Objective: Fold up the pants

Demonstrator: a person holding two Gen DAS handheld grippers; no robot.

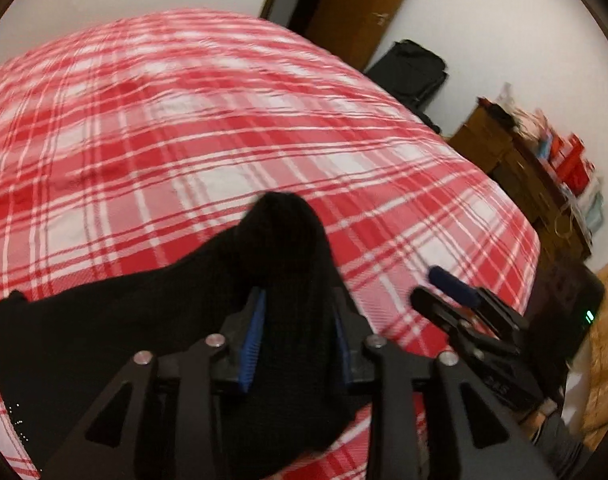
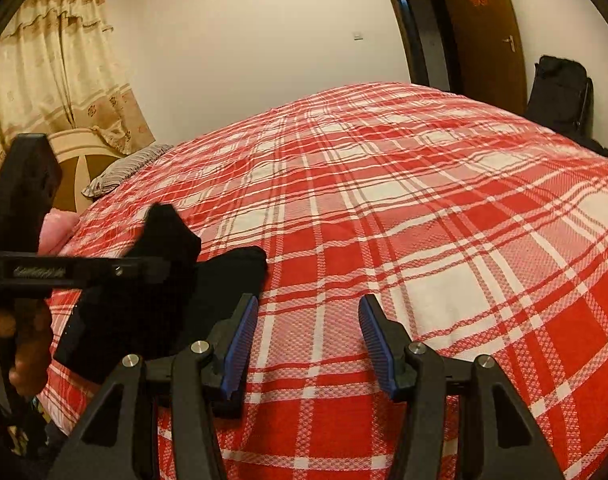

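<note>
The black pants lie bunched on the near part of the red and white plaid bedspread. My left gripper points down over them. A hump of black cloth stands between its blue pads, and the left pad's face shows bare, so the jaws stand apart around the cloth. My right gripper hovers open over bare bedspread, nothing between its pads, just right of the pants. In the left wrist view the right gripper sits low at the right of the bed.
A striped pillow, a pink one and the headboard are at the bed's far left, with a curtain behind. A door, a black bag and a cluttered wooden dresser line the right wall. A hand holds the left gripper.
</note>
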